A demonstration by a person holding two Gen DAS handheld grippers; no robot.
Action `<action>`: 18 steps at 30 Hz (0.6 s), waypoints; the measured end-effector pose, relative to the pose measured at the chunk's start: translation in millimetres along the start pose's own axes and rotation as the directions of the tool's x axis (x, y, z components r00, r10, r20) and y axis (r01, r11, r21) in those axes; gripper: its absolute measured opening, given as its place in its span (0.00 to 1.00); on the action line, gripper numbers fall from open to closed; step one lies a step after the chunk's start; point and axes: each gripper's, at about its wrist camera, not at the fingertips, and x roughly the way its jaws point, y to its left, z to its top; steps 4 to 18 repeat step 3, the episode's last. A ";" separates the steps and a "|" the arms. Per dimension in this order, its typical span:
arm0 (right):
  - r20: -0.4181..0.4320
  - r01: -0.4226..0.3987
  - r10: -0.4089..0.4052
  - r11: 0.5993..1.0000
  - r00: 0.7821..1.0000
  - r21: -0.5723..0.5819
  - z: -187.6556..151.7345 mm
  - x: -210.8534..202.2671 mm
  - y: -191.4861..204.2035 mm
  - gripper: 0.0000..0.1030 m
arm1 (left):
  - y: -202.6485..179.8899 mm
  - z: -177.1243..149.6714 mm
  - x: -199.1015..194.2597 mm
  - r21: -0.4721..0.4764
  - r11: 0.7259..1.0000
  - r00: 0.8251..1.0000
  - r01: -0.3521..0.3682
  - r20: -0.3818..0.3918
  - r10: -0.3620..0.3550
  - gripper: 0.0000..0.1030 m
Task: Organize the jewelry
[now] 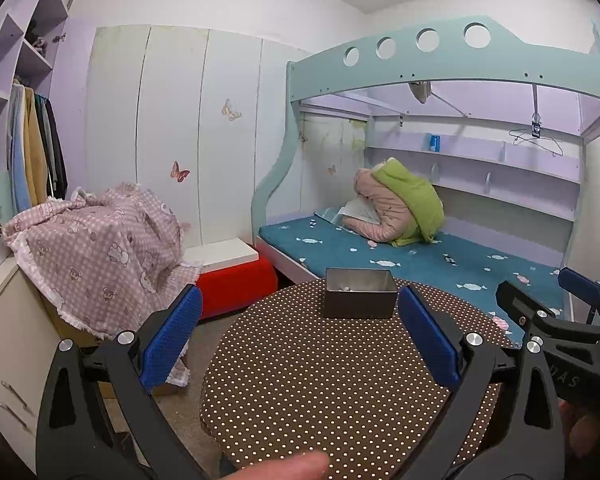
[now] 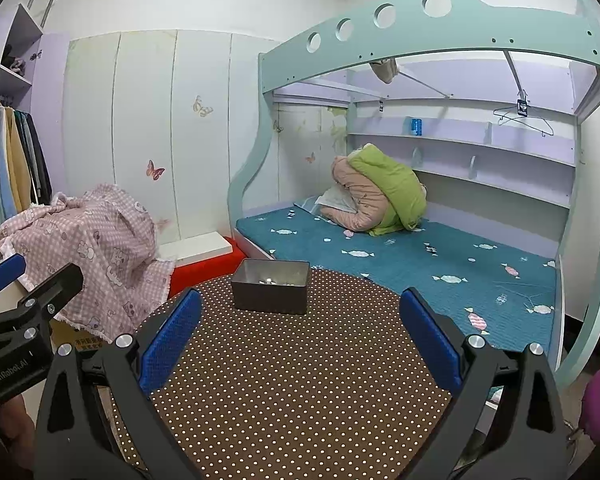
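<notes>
A grey metal box (image 1: 358, 298) stands open at the far side of a round table with a brown dotted cloth (image 1: 320, 384). Small pale jewelry pieces (image 1: 346, 289) lie in its bottom. In the right wrist view the same box (image 2: 271, 286) shows pale pieces (image 2: 269, 281) inside. My left gripper (image 1: 300, 340) hangs open above the table, short of the box, with nothing between its blue pads. My right gripper (image 2: 300, 338) is open too, empty, also short of the box. Each gripper shows at the edge of the other's view, the right one (image 1: 548, 292) and the left one (image 2: 24, 276).
A bunk bed (image 1: 420, 256) with a teal mattress lies just behind the table. A pink checked cloth (image 1: 96, 248) covers something at the left, beside a red stool (image 1: 236, 284) with a white board. A wardrobe with hanging clothes (image 1: 36, 148) stands far left. A fingertip (image 1: 296, 466) shows at the bottom.
</notes>
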 end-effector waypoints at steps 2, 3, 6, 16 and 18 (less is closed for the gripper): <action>0.000 0.000 0.000 1.000 1.000 0.001 0.1 -0.1 0.4 0.93 | 2.6 -0.2 0.8 -0.013 1.000 1.000 0.021 -0.003 -0.021 0.95; 0.001 0.000 0.000 1.000 1.000 0.001 0.3 -0.3 0.5 0.93 | 3.4 -0.4 0.9 -0.016 1.000 1.000 0.027 -0.003 -0.027 0.95; 0.001 0.000 0.000 1.000 1.000 0.001 0.3 -0.3 0.5 0.93 | 3.4 -0.4 0.9 -0.016 1.000 1.000 0.027 -0.003 -0.027 0.95; 0.001 0.000 0.000 1.000 1.000 0.001 0.3 -0.3 0.5 0.93 | 3.4 -0.4 0.9 -0.016 1.000 1.000 0.027 -0.003 -0.027 0.95; 0.001 0.000 0.000 1.000 1.000 0.001 0.3 -0.3 0.5 0.93 | 3.4 -0.4 0.9 -0.016 1.000 1.000 0.027 -0.003 -0.027 0.95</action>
